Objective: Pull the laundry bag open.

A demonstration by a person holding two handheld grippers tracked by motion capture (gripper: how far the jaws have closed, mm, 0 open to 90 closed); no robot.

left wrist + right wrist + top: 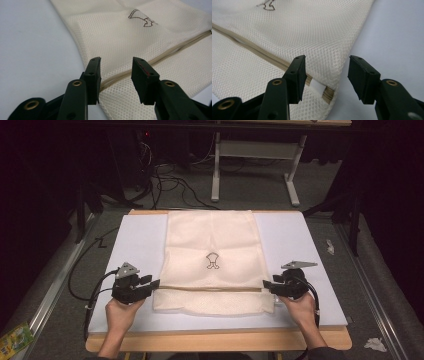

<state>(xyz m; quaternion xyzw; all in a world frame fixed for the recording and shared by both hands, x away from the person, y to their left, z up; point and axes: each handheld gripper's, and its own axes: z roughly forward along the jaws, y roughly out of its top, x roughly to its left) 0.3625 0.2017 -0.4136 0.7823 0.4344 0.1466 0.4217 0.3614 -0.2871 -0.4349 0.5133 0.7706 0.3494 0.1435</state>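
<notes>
Mesh bag (212, 255) lies folded flat on the table (300, 235); left gripper (156, 283) and right gripper (266, 284) jaws apart, released; smoothing maybe left.

Cream mesh bag (212, 260), flat, zipped, mid-table

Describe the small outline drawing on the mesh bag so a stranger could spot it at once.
Start at the pale mat covering the table, then find the cream mesh bag lying along its middle. At the bag's centre, just above the zip line that runs across it, sits a small dark outline drawing, the one dark mark on the plain cloth.
</notes>
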